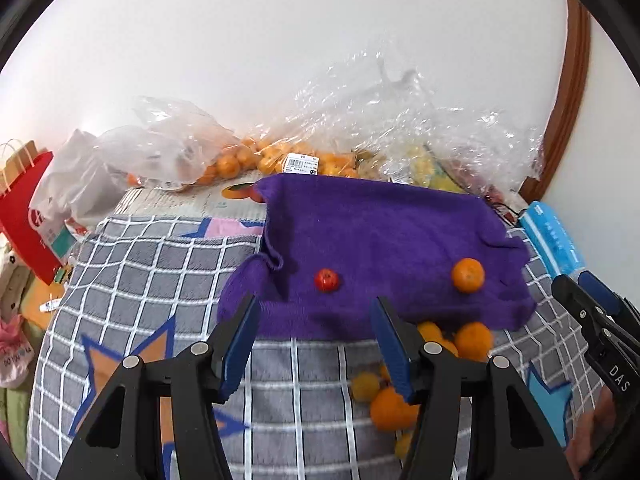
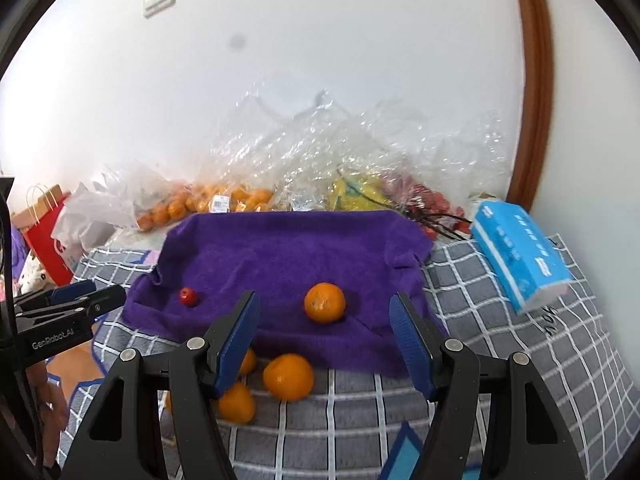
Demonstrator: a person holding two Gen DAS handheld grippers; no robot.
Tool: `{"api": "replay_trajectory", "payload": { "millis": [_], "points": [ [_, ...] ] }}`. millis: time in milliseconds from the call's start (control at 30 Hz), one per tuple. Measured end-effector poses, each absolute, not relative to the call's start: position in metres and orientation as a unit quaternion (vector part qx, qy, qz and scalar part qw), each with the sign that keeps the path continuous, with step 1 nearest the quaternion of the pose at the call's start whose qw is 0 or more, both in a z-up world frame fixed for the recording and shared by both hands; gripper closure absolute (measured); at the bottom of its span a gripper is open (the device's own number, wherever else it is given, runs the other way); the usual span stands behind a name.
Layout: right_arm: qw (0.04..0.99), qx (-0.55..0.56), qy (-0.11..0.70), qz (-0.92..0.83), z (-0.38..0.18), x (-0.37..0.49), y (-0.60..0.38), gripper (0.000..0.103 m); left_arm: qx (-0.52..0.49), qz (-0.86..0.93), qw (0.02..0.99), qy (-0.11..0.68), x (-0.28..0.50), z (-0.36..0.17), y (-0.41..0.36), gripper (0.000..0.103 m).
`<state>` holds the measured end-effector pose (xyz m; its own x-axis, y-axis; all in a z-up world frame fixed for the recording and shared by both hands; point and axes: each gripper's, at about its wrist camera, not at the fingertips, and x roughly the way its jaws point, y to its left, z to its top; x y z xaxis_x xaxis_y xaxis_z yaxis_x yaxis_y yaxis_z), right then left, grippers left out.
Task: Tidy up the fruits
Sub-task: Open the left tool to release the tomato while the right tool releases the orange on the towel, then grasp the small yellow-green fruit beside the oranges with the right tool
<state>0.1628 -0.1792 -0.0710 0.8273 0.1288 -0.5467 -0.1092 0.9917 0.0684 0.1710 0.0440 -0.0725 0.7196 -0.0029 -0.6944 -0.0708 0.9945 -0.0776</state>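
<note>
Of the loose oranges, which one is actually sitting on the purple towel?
The single orange up on the purple towel, to the right of the small red fruit. The other loose oranges lie off the towel's near edge, on the grey checked blanket.

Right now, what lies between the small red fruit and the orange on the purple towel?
Nothing: only bare purple towel separates the small red fruit from the orange, seen in both wrist views.

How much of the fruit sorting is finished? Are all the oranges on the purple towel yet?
Not yet. Done: one round orange and one small red fruit sit apart on the purple towel. In hand: nothing; the left claw and right claw are both open and empty. Left: loose oranges on the grey checked blanket and more fruit in the clear plastic bags.
</note>
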Motion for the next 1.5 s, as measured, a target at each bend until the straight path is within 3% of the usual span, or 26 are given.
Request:
{"api": "replay_trajectory", "payload": {
  "millis": [467, 1100, 1400, 1500],
  "points": [
    [0.946, 0.024, 0.307, 0.098, -0.084, 0.111, -0.179, 0.037, -0.027, 0.011, 0.926, 0.375, 0.119, -0.07, 0.041, 0.048],
    [0.94, 0.037, 0.327, 0.093, -0.101, 0.107, -0.176, 0.037, -0.056, 0.031, 0.919, 0.389, 0.112, -0.086, 0.069, 0.048],
    [0.934, 0.02, 0.341, 0.106, -0.114, 0.113, -0.161, 0.04, -0.065, 0.044, 0.915, 0.395, 0.117, -0.097, 0.09, 0.048],
    [0.928, 0.023, 0.352, 0.122, -0.123, 0.115, -0.15, 0.046, -0.07, 0.047, 0.912, 0.402, 0.12, -0.104, 0.096, 0.048]
  ]
}}
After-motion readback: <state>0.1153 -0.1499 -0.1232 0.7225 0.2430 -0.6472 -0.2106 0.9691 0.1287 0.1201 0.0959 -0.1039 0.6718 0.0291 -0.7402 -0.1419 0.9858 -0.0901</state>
